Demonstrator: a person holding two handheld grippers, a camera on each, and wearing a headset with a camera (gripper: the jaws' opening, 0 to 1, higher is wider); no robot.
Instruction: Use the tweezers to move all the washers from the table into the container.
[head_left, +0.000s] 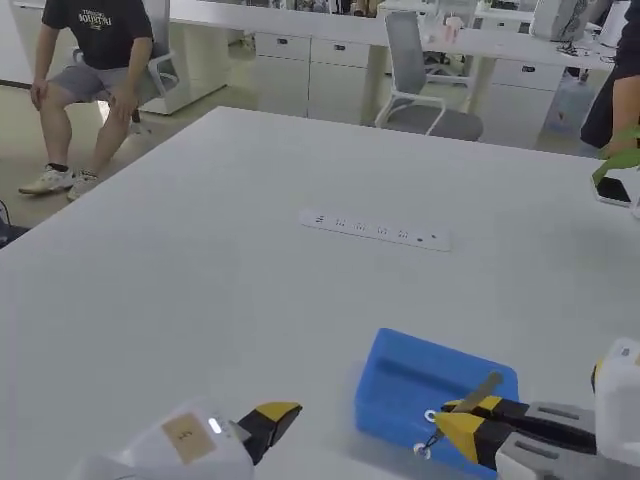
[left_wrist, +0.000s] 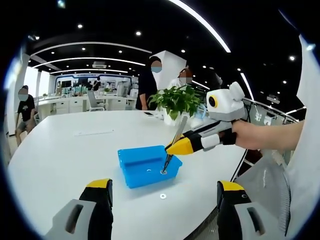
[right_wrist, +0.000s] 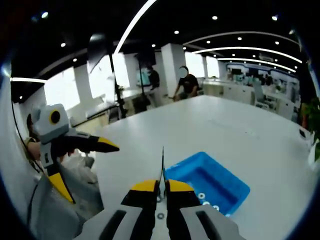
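- The right gripper (right_wrist: 162, 187) has its fingers pressed together on the tweezers (left_wrist: 176, 136). They jut out ahead of the fingertips, so their fine points can reach what the broad fingers could not pinch.
- The tweezer points dip to the near edge of the blue container (left_wrist: 145, 162), just past the right fingertips. A small ring there looks like a washer (left_wrist: 164, 171); I cannot tell whether it is pinched or already lying inside.
- Other washers (right_wrist: 205, 202) lie in the container, ahead and right of the right fingers.
- The left gripper (left_wrist: 164, 186) has its fingers spread wide and holds nothing. It stands off from the container, probably to leave the drop clear.
- One loose washer (left_wrist: 163, 196) lies on the table (left_wrist: 60, 160), between the left fingers and the container. It is likely the next pick.
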